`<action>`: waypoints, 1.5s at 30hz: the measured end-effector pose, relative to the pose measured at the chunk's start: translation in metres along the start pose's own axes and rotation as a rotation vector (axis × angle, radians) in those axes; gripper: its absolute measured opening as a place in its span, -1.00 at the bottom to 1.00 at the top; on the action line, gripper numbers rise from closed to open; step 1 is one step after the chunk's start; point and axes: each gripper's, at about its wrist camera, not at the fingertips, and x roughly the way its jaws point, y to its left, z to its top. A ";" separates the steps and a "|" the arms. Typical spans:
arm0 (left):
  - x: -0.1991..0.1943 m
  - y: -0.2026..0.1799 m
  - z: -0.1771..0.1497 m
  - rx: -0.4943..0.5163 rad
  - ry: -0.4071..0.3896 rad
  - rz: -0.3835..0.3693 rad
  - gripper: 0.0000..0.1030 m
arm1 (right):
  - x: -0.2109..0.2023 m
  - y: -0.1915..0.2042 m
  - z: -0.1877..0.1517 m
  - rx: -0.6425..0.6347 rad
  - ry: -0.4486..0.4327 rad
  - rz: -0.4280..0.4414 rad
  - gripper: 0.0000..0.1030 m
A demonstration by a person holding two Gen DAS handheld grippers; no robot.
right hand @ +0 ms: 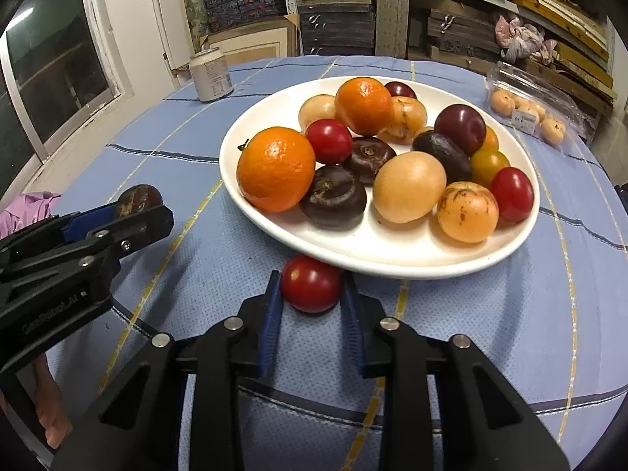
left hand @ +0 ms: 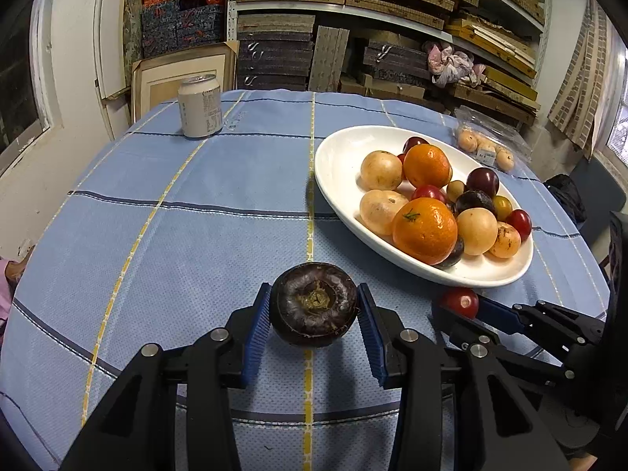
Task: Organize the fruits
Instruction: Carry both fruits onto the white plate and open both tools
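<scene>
A white oval plate (left hand: pixel 341 157) (right hand: pixel 392 253) holds several fruits: oranges, pale yellow ones, red tomatoes, dark plums and dark brown ones. My left gripper (left hand: pixel 314 312) is shut on a dark brown round fruit (left hand: pixel 314 302) low over the blue checked cloth, left of the plate. That gripper (right hand: pixel 135 212) and its fruit (right hand: pixel 139 196) also show at the left of the right wrist view. My right gripper (right hand: pixel 311 280) is shut on a small red tomato (right hand: pixel 312 282) on the cloth, right against the plate's near rim. The same tomato (left hand: pixel 461 301) shows in my right gripper (left hand: pixel 463 308).
A white drink can (left hand: pixel 200 106) (right hand: pixel 210 74) stands at the far left of the round table. A clear pack of small orange fruits (left hand: pixel 486 145) (right hand: pixel 526 112) lies far right. Shelves of stacked boxes rise behind. A hand (right hand: pixel 51 424) shows at lower left.
</scene>
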 end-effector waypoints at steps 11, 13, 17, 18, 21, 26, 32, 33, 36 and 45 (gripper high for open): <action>-0.010 -0.013 -0.009 0.048 -0.033 0.037 -0.16 | -0.046 0.002 -0.031 0.000 -0.045 0.083 -0.44; -0.015 -0.020 -0.009 0.067 -0.044 0.038 -0.16 | -0.061 0.000 -0.038 0.006 -0.066 0.098 -0.44; -0.031 -0.035 0.007 0.102 -0.082 0.024 -0.15 | -0.096 -0.013 -0.036 0.017 -0.133 0.100 -0.44; -0.035 -0.038 0.015 0.109 -0.092 0.017 -0.16 | -0.110 -0.021 -0.030 0.022 -0.166 0.091 -0.44; -0.046 -0.049 0.046 0.120 -0.127 0.001 -0.16 | -0.147 -0.039 -0.006 0.037 -0.261 0.070 -0.44; -0.061 -0.073 0.102 0.148 -0.205 -0.006 -0.16 | -0.198 -0.070 0.050 0.074 -0.418 0.027 -0.44; -0.041 -0.098 0.136 0.173 -0.226 -0.004 -0.15 | -0.181 -0.094 0.105 0.112 -0.446 0.037 -0.44; -0.036 -0.099 0.137 0.174 -0.219 -0.005 -0.15 | -0.170 -0.096 0.109 0.114 -0.430 0.041 -0.44; -0.007 -0.100 0.137 0.182 -0.174 -0.001 -0.15 | -0.118 -0.093 0.118 0.079 -0.334 0.029 -0.44; 0.059 -0.063 0.117 0.102 -0.045 -0.032 -0.15 | -0.021 -0.064 0.095 -0.023 -0.146 0.025 -0.44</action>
